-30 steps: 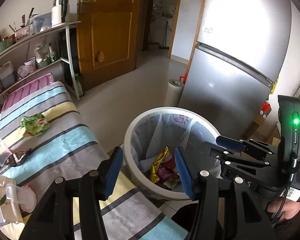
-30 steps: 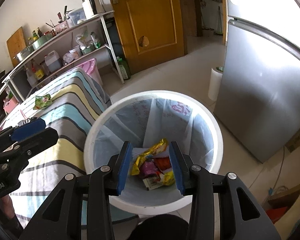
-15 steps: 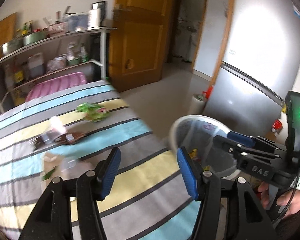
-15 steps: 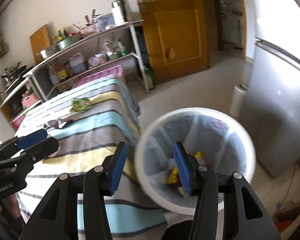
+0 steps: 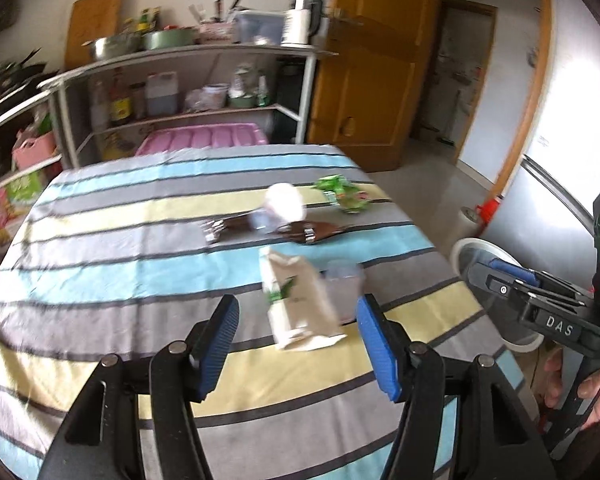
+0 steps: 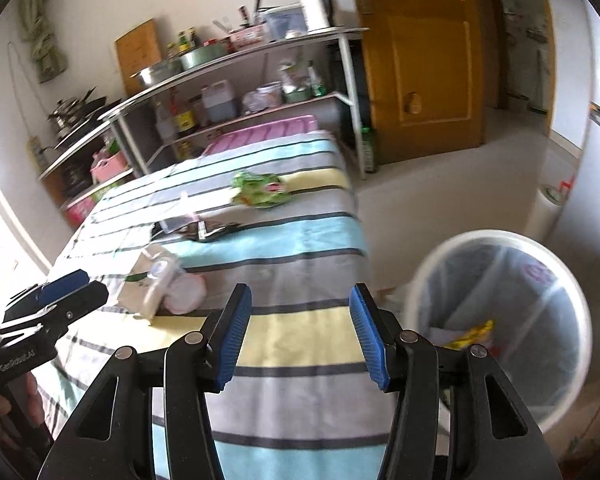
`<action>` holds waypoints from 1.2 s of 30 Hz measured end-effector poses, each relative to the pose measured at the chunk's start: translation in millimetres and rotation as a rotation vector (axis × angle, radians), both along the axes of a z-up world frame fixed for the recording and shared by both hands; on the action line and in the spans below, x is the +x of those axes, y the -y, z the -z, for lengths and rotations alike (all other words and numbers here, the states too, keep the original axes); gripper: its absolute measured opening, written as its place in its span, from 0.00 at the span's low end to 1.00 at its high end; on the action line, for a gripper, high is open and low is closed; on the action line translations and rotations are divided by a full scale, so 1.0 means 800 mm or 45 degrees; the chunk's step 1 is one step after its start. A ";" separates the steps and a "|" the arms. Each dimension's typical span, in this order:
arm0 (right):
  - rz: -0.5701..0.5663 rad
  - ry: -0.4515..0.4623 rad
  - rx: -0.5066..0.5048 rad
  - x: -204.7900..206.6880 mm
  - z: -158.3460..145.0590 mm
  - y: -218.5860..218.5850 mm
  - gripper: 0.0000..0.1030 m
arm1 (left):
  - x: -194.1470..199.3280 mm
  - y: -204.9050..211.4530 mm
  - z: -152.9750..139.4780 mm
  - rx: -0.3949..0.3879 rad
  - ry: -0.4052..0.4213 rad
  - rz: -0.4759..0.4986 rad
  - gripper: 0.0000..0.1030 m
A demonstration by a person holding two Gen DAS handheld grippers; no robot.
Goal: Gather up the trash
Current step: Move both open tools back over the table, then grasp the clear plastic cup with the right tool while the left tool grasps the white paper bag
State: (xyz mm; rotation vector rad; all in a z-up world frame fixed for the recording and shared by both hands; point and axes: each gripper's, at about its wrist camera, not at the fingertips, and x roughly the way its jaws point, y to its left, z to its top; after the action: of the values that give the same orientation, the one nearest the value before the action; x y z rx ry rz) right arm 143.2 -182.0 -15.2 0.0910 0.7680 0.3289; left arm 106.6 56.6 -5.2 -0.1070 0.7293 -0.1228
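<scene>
A beige paper carton (image 5: 300, 300) lies on the striped table (image 5: 100, 272) with a clear plastic cup (image 5: 344, 288) beside it. Farther back lie a dark brown wrapper (image 5: 284, 230), a white cup lid (image 5: 284, 204) and a green wrapper (image 5: 342, 192). My left gripper (image 5: 296, 340) is open and empty, just short of the carton. My right gripper (image 6: 300, 332) is open and empty above the table's near edge, left of the white lined trash bin (image 6: 500, 320), which holds wrappers. The carton (image 6: 140, 284), brown wrapper (image 6: 208, 232) and green wrapper (image 6: 260, 190) also show in the right wrist view.
A metal shelf rack (image 5: 180, 92) with pots, bottles and a kettle stands behind the table, with a pink crate (image 5: 204, 138) at its foot. A wooden door (image 5: 372, 60) and a silver fridge (image 5: 572, 160) are to the right. The bin (image 5: 496, 288) stands on the floor right of the table.
Both grippers have swung left, away from over the trash bin and toward the table. The carton and cup now lie right in front of the left gripper. Both stay open.
</scene>
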 end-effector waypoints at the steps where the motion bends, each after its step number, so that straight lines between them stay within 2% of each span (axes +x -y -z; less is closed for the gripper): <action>1: -0.023 -0.003 -0.004 0.002 0.001 -0.009 0.51 | 0.000 -0.005 0.001 -0.001 0.001 -0.011 0.62; 6: -0.144 -0.018 -0.002 0.015 0.004 -0.052 0.51 | 0.001 -0.032 0.011 -0.023 -0.017 -0.062 0.62; 11: -0.234 -0.037 -0.014 0.027 0.010 -0.088 0.51 | 0.007 -0.042 0.020 -0.069 -0.042 -0.041 0.62; 19: -0.333 -0.059 -0.021 0.042 0.020 -0.123 0.51 | 0.015 -0.045 0.029 -0.080 -0.068 -0.035 0.62; 25: -0.309 -0.107 -0.011 0.057 0.031 -0.127 0.50 | 0.015 -0.051 0.030 -0.084 -0.078 -0.042 0.62; 27: -0.305 -0.106 -0.002 0.058 0.032 -0.125 0.41 | 0.017 -0.051 0.030 -0.090 -0.080 -0.039 0.62; 28: -0.295 -0.105 -0.008 0.060 0.032 -0.124 0.31 | 0.018 -0.050 0.030 -0.094 -0.085 -0.039 0.62; 36: -0.232 -0.084 -0.045 0.061 0.031 -0.102 0.31 | 0.025 -0.039 0.030 -0.121 -0.104 0.004 0.62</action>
State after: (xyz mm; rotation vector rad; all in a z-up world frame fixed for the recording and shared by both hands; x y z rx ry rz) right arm 192.2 -100.4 -40.0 -0.0016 0.8496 0.4868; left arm 126.3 88.1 -29.6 -0.2025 0.8055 -0.1570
